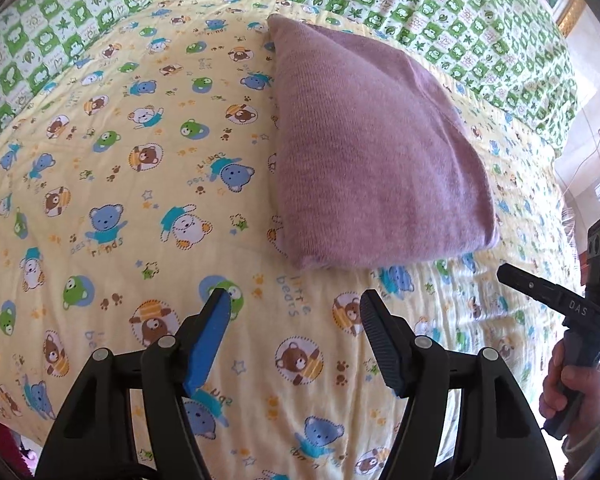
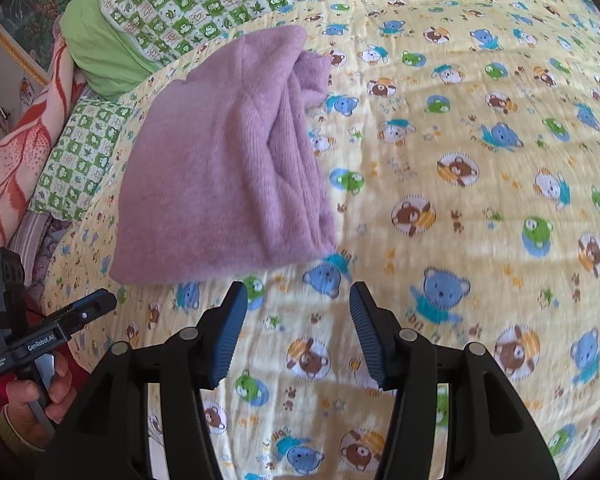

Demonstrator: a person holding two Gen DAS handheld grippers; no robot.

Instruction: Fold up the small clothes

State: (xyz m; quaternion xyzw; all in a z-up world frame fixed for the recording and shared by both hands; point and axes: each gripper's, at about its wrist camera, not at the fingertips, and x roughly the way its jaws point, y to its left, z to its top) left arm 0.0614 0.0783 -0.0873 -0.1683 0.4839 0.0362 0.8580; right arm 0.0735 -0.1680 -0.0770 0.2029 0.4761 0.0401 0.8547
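Note:
A purple knitted garment (image 1: 364, 152) lies folded in a thick bundle on the yellow bear-print quilt (image 1: 140, 184). In the right wrist view the garment (image 2: 220, 168) shows its layered folded edges on its right side. My left gripper (image 1: 294, 300) is open and empty, hovering over the quilt just in front of the garment. My right gripper (image 2: 298, 296) is open and empty, also just in front of the garment, near its front right corner. Each gripper shows at the edge of the other's view: the right one (image 1: 540, 288) and the left one (image 2: 80, 312).
A green and white checked blanket (image 1: 440, 12) covers the back of the bed. A green pillow (image 2: 100, 48) and a red and cream floral blanket (image 2: 16, 152) lie at the left in the right wrist view. A wall with a cable (image 1: 588, 160) stands at the right of the bed.

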